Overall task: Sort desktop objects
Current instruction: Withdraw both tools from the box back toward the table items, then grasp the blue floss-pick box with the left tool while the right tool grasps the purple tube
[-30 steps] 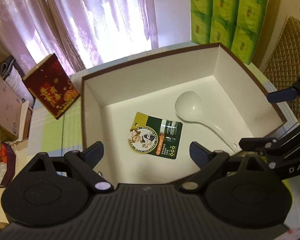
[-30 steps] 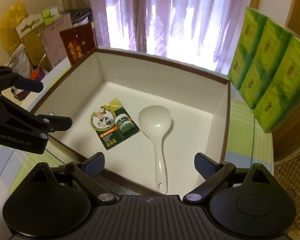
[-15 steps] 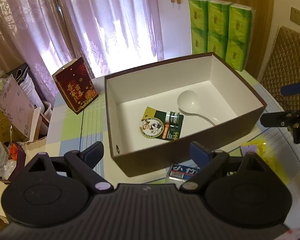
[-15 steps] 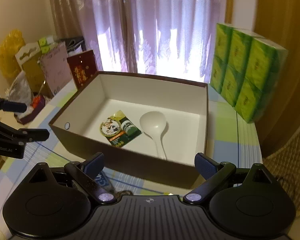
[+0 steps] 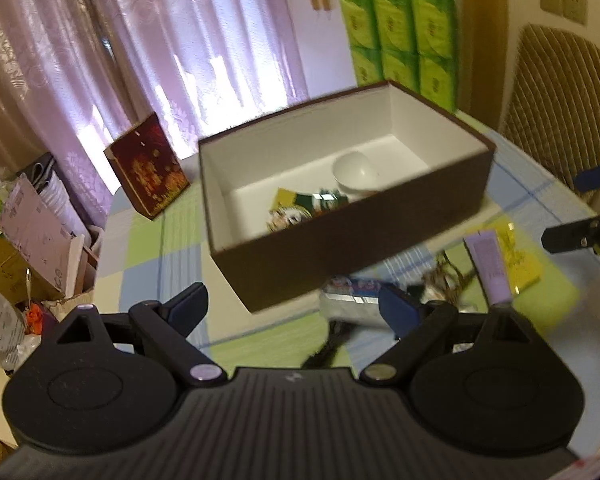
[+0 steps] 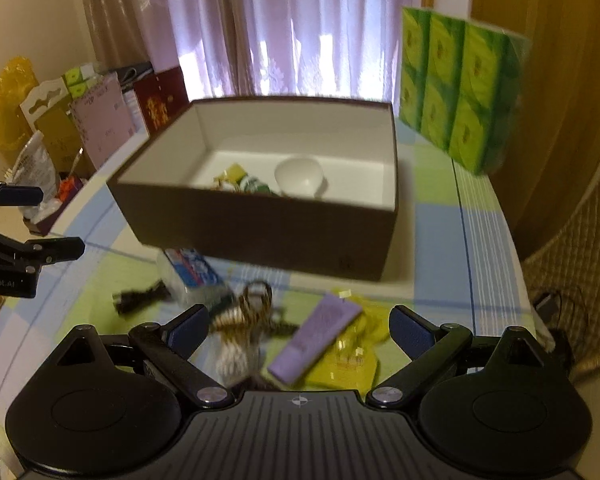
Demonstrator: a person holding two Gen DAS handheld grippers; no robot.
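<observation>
A brown box with a white inside (image 5: 380, 236) (image 6: 260, 228) stands on the table and holds a white spoon (image 5: 354, 174) (image 6: 300, 174) and a green carded item (image 5: 300, 206) (image 6: 244, 182). In front of it lie a purple tube (image 6: 316, 334) (image 5: 488, 264), a yellow packet (image 6: 352, 356) (image 5: 520, 260), a striped hair tie (image 6: 244, 320), a blue-white pack (image 6: 192, 268) (image 5: 356, 292) and a black cable (image 6: 140, 298). My left gripper (image 5: 296, 312) and my right gripper (image 6: 298, 328) are both open and empty, above these loose things.
A stack of green tissue packs (image 6: 460, 92) (image 5: 400, 40) stands at the back right. A dark red gift box (image 5: 148, 164) leans left of the brown box. Cardboard and bags (image 6: 52, 128) clutter the left side. A quilted chair (image 5: 560, 104) is at the right.
Both grippers have pulled back and lowered from over the box. The loose things in front of the box have come into view. Both stay open.
</observation>
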